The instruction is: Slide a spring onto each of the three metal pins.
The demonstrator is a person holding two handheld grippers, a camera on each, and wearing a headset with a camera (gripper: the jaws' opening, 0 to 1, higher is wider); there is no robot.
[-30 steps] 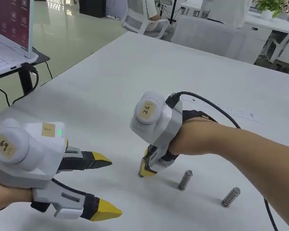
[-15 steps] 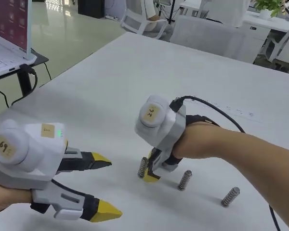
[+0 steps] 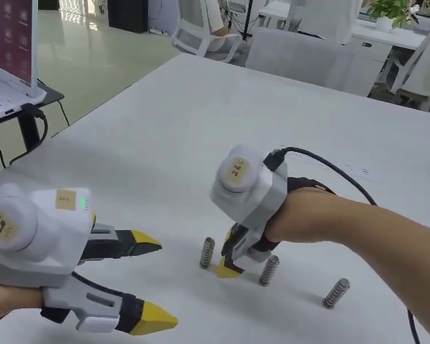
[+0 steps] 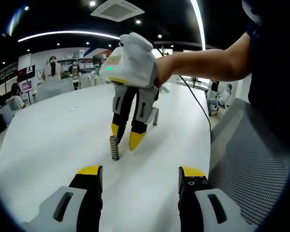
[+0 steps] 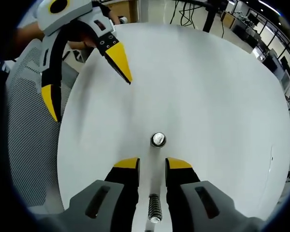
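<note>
The right gripper [image 3: 226,269] has drawn off the left spring [image 3: 207,252], which now stands free (upright on the counter [image 3: 201,129]). Nearest, the left gripper [image 3: 165,284] hovers with its jaws spread and empty. The right jaws are slightly parted and hold nothing, between that spring and the middle spring [image 3: 269,269]. A third spring [image 3: 335,292] leans further right.

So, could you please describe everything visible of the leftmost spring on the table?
The leftmost spring is a small grey metal coil standing upright on the white table. It stands just beside the yellow fingertips of the right gripper, apparently not touching them. Seen end-on, its top shows a shiny centre.
</note>
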